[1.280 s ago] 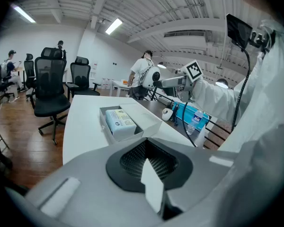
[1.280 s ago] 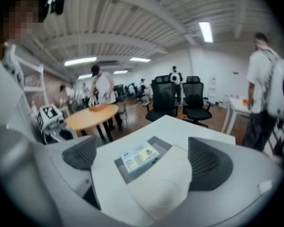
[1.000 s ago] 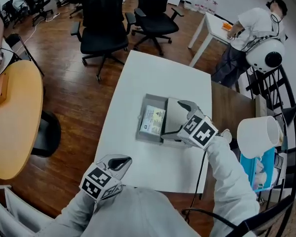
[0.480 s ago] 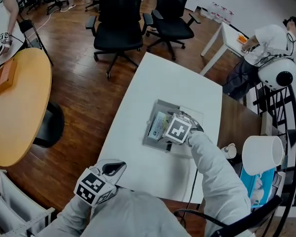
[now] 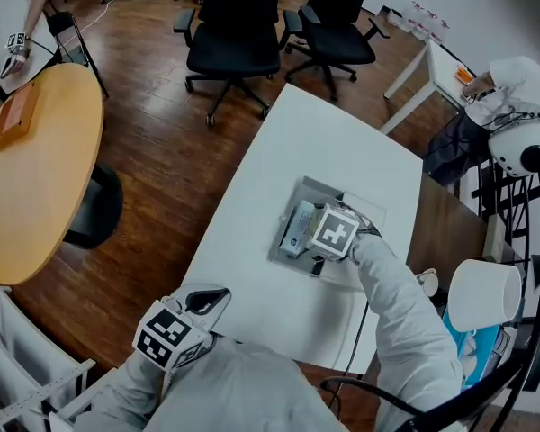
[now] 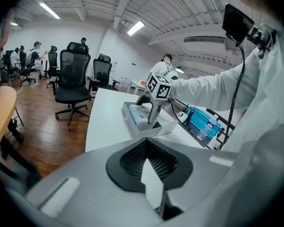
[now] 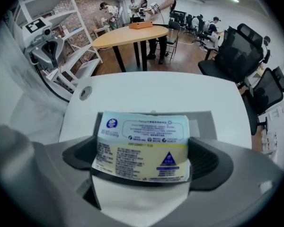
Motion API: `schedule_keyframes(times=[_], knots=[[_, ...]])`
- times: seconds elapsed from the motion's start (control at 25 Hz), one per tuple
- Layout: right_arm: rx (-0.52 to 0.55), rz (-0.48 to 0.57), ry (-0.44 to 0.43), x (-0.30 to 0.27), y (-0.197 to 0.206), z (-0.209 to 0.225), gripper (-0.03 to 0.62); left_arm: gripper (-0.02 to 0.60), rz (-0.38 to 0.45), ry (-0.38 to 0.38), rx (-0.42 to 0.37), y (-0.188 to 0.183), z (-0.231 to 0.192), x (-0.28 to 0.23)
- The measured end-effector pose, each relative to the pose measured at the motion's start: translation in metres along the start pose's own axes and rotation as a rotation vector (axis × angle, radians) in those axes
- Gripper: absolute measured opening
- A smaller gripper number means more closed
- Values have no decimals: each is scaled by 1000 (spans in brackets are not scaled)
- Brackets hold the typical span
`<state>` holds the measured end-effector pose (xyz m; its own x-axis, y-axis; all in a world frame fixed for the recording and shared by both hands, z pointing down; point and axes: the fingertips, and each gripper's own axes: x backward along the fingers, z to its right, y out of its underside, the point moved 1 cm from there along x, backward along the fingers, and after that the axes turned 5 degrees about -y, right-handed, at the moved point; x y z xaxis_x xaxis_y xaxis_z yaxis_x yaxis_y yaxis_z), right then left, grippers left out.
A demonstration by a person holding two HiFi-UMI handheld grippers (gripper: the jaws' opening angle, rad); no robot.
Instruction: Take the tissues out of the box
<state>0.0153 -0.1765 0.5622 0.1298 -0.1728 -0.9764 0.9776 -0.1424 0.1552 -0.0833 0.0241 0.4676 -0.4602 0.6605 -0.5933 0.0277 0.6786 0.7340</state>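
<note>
A shallow grey box (image 5: 292, 257) lies open on the white table (image 5: 252, 268). In it sits a tissue pack (image 5: 299, 228) with a blue and yellow label. My right gripper (image 5: 317, 252) reaches down into the box from the right, its marker cube over the pack. In the right gripper view the tissue pack (image 7: 142, 145) fills the space between the two dark pads (image 7: 210, 162), which press on its sides. My left gripper (image 5: 209, 299) hovers shut at the table's near edge, well away from the box (image 6: 132, 123), with nothing in it (image 6: 149, 161).
Black office chairs (image 5: 238, 34) stand beyond the table's far end. A round wooden table (image 5: 27, 187) is at the left. A lamp shade (image 5: 481, 295) and a cup (image 5: 426, 283) sit at the right. A person (image 5: 513, 88) works at the back right.
My right gripper has moved left from the box's right side onto the tissue pack and closed around it. The left gripper has stayed at the near edge.
</note>
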Motion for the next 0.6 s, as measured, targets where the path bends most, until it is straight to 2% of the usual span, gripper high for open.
schedule_keyframes(times=[0.16,0.28,0.4,0.6], knots=[[-4,43,-28,8,-7,3,600,15,8,4,-6,-7,0,-4],[-7,-15,-5,1,0,3,600,15,6,-2,5,-6,-4,-3],[-23,-64,-17,-4,4,3,600,15,8,-1,12,-4,-3,-4],[-32,-82,-31,-6,6,0,600,15,15,-2,20,-3,-3,-5]])
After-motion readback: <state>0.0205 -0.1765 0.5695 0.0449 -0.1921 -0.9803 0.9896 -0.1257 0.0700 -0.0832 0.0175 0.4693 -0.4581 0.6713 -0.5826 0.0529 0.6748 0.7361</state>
